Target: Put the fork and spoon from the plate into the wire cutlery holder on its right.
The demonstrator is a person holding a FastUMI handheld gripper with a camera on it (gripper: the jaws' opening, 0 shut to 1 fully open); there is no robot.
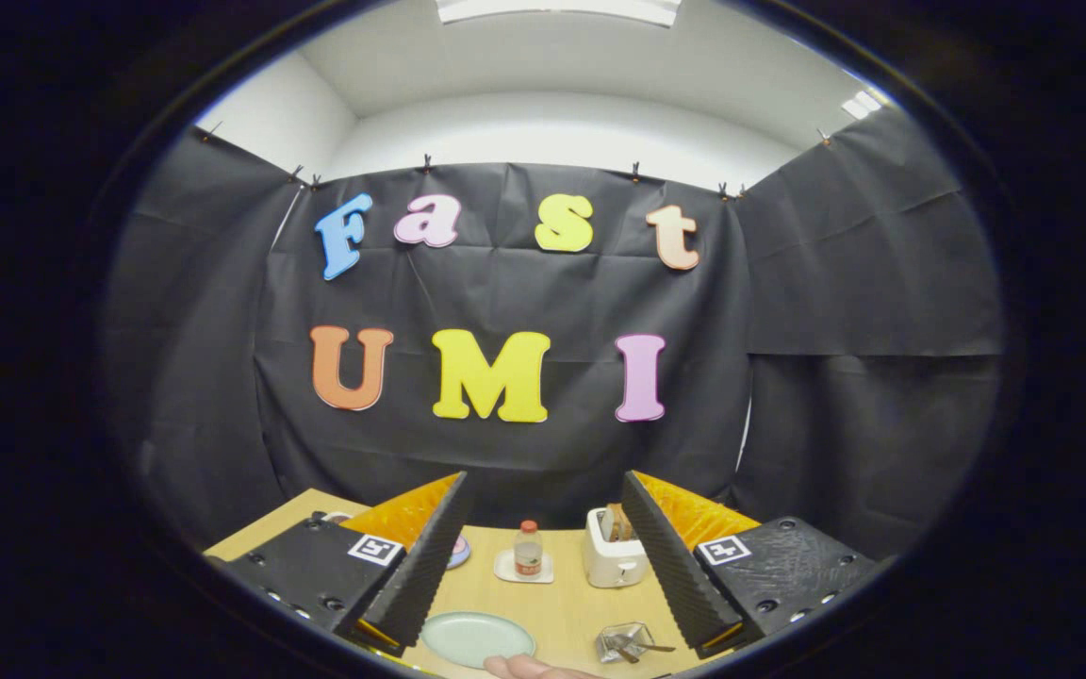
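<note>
on your wooden table [562, 604] the plate [477, 638] lies bare and cutlery already sits in the wire holder [626, 641], so your gripper [543, 556], spread wide and empty, looks finished.

Staged recording booth inside plain white-walled room: black cloth wall [524, 443] clipped up beyond fingers, ceiling light panel [557, 9] overhead, light wooden table [562, 604] ahead set with white toaster [614, 556], small clear bottle [528, 549].

Black cloth [543, 311] hangs clipped across 3 sides of the booth. White walls [552, 132] and a ceiling with a bright light panel [557, 9] rise above it. Below stands a wooden table [552, 604].
</note>
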